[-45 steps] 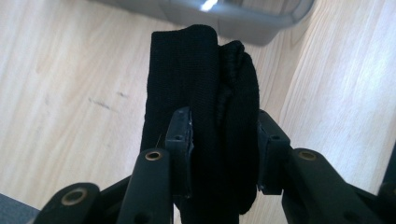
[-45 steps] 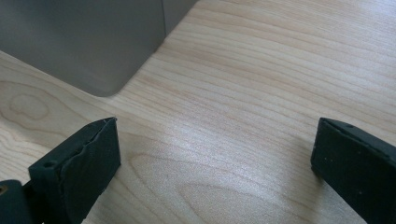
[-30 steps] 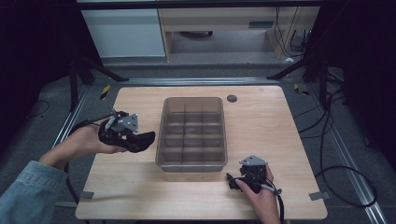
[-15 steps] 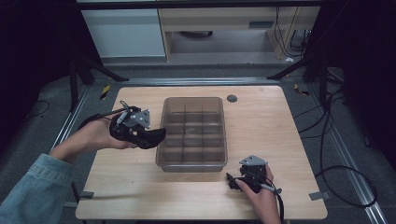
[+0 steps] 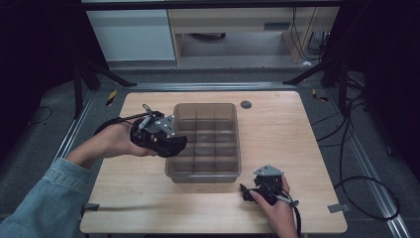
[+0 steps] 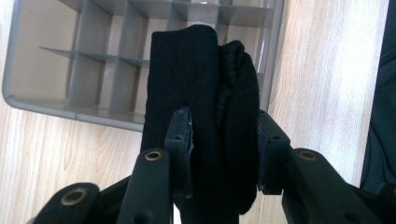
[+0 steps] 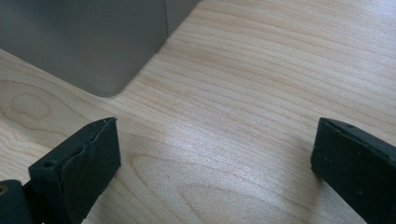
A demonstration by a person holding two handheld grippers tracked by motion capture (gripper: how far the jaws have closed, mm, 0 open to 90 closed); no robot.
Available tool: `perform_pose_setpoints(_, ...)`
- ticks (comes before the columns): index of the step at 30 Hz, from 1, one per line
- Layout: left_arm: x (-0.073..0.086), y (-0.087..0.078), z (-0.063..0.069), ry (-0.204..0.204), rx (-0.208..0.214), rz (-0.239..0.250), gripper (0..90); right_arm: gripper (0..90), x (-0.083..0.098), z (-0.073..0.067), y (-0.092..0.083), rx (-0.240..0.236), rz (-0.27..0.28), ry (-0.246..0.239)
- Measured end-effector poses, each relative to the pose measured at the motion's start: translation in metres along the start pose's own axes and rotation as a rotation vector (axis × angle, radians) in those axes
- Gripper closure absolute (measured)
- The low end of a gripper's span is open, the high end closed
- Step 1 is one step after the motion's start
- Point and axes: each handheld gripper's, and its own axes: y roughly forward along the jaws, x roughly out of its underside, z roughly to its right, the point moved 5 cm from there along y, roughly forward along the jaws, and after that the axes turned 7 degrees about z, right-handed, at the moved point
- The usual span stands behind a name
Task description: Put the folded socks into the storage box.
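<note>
My left gripper (image 5: 174,144) is shut on a folded black cloth (image 6: 201,88), which looks like a rolled sock, clamped between both jaws. It hovers at the left edge of a grey see-through divider bin (image 5: 203,175) with several empty compartments (image 6: 70,111). The cloth (image 5: 168,145) reaches over the bin's left wall. Close to the bin's front right corner (image 7: 93,42), my right gripper (image 5: 246,192) rests low on the wooden table. Its jaws stand wide apart with bare wood between them (image 7: 215,154).
The light wooden table (image 5: 282,134) has free room right of the bin and along the front. A small dark round disc (image 5: 246,104) lies near the back edge. Cables trail on the floor to the right, and cabinets stand behind the table.
My left gripper has carried the black cloth rightward from the table's left side to the bin's left edge. The right gripper has stayed put.
</note>
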Motion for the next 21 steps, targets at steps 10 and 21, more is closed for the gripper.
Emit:
perform_pose_setpoints(10,-0.012,0.014,-0.002,0.010,0.029,-0.016,63.8,1.7,0.000,0.000,0.000,-0.002,0.002,-0.003)
perform_pose_setpoints(21,-0.015,0.032,0.001,0.023,0.055,-0.055,63.7,1.7,0.000,0.000,0.000,-0.002,0.002,-0.001)
